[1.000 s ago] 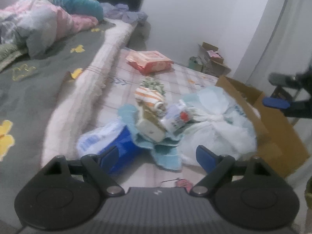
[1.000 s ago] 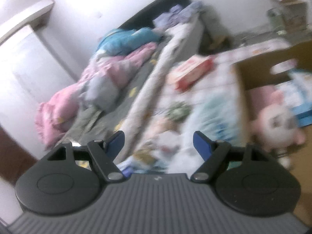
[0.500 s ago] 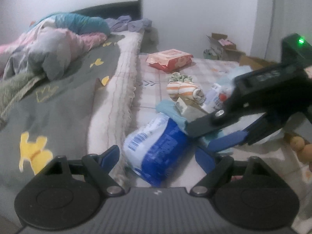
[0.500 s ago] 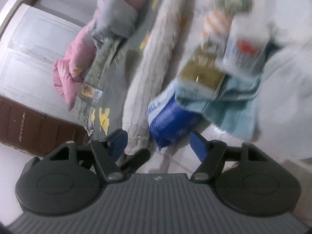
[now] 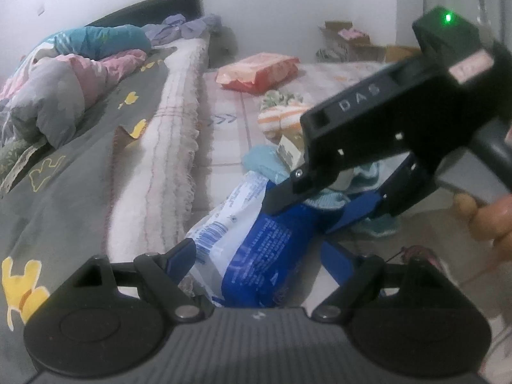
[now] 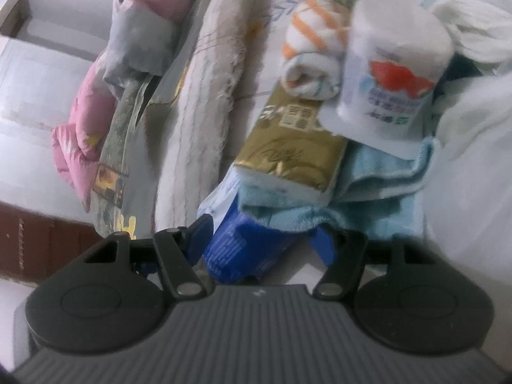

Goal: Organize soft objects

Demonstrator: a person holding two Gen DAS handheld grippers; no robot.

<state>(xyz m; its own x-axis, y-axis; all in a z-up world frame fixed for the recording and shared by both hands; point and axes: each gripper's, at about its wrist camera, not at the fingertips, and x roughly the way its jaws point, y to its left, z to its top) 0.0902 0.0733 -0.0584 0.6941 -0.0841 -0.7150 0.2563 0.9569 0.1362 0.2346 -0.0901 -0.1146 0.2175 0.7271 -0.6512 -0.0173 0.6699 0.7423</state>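
The blue-and-white plastic soft pack (image 6: 243, 249) on the floor is now straddled by both released tools, right tool (image 6: 260, 240) newly lowered, left tool (image 5: 259, 260) beneath; grasping is judged imminent.

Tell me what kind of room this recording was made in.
Most likely a bedroom at home. A bed with a dark headboard and crumpled quilts fills the left side, and household soft goods, such as a blue tissue pack, lie on the tiled floor.

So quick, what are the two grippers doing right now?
Left gripper: open, straddling the blue-and-white plastic pack, not squeezing it.
Right gripper: open, around the same pack's end.
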